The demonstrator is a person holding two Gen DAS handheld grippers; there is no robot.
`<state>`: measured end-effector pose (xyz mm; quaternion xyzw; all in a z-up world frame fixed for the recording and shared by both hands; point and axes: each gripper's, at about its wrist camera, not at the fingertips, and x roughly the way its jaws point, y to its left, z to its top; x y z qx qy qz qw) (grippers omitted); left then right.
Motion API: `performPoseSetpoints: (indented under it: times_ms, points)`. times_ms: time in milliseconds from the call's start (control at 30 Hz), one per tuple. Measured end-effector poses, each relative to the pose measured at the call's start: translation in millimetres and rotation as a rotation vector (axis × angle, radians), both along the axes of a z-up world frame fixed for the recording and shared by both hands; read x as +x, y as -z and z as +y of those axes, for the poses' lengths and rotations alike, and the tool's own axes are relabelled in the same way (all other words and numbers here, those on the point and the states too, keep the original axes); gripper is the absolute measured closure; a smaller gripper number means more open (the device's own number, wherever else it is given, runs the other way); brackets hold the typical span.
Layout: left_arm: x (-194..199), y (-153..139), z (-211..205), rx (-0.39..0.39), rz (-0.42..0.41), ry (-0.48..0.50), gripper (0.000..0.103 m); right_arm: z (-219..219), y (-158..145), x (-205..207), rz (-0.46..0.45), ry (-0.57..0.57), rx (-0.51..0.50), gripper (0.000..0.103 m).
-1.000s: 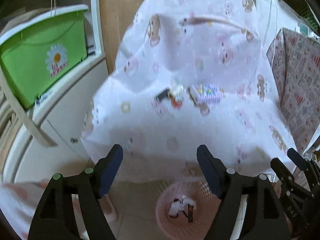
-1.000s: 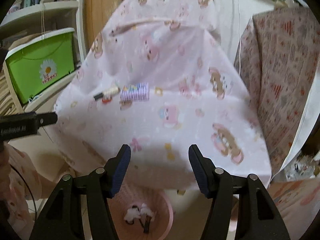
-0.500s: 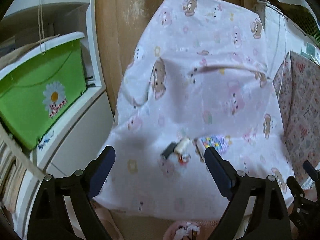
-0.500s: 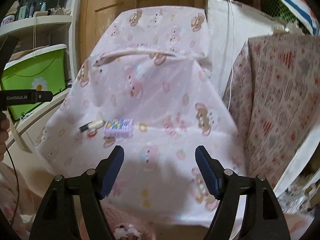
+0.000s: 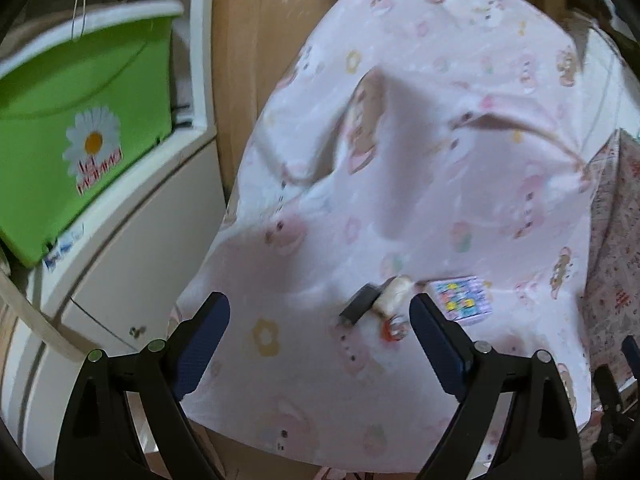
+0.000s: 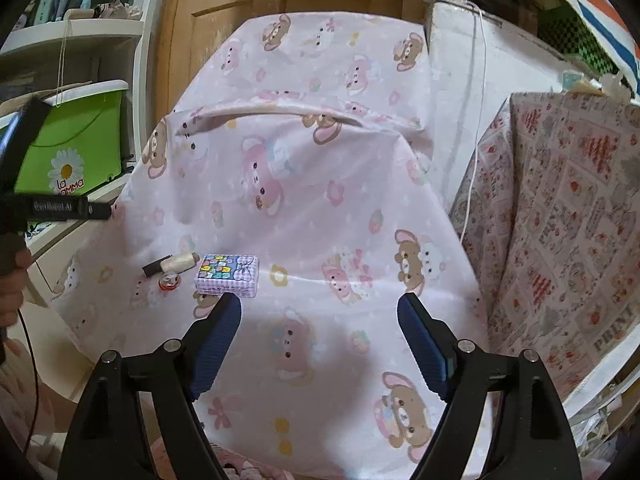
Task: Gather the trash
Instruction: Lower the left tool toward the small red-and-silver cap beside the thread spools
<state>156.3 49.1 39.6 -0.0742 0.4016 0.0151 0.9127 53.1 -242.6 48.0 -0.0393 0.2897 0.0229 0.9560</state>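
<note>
- Pink cartoon-print cloth [image 5: 420, 168] drapes the raised surface that fills the left wrist view, with a green storage bin [image 5: 80, 140] on white shelving at the far left.
- Left gripper [image 5: 320, 328] has its jaws wide apart and easing inward, with nothing pressed between the pads; one dark tube [image 5: 358, 303] shows in the gap beyond the fingers, lying on the cloth, and one cream spool [image 5: 394, 294] sits by the right finger.
- Count here: one dark tube, one cream spool, one small red-and-white piece [image 5: 394, 330], one patterned packet [image 5: 464, 298], all close together on the near right of the cloth.
- Risk: this picture is blurred, so a hasty closing could nip the loose cloth along with the tube, or nudge the spool so it rolls off the near edge.
- Same cloth spreads across the right wrist view, a red-print fabric [image 6: 560, 240] hanging at the far right.
- Right gripper [image 6: 320, 328] has its jaws spread and widening, empty; the packet [image 6: 227, 276] lies just beyond its left finger.
- Count: one packet, one spool [image 6: 180, 261], one tube [image 6: 152, 269], one red piece [image 6: 169, 281]; one pink basket [image 6: 240, 470] barely visible at the near edge.
- Risk: the left tool at the far left aims at the same cluster, so both reaching in could collide.
</note>
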Motion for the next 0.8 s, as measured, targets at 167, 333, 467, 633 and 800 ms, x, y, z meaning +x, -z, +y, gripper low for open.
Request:
performPoseSetpoints:
  times_ms: [167,333,467,633,800]
  points:
    - [11,18,15,-0.101,0.078,0.003,0.05,1,13,6,0.02,0.008,0.012,0.021]
    - [20,21,20,-0.182,0.1,0.013,0.061,-3,29,14,0.057,0.029,0.028,0.021]
    - [30,28,12,-0.248,0.143,0.066,0.062,-8,38,23,0.089,0.039,0.024,0.021]
    - [39,39,-10,-0.235,0.181,0.116,0.071,-16,41,32,0.117,0.053,0.057,0.021]
    - [44,48,-29,-0.219,0.212,0.174,0.086,-21,45,36,0.138,0.063,0.073,0.021]
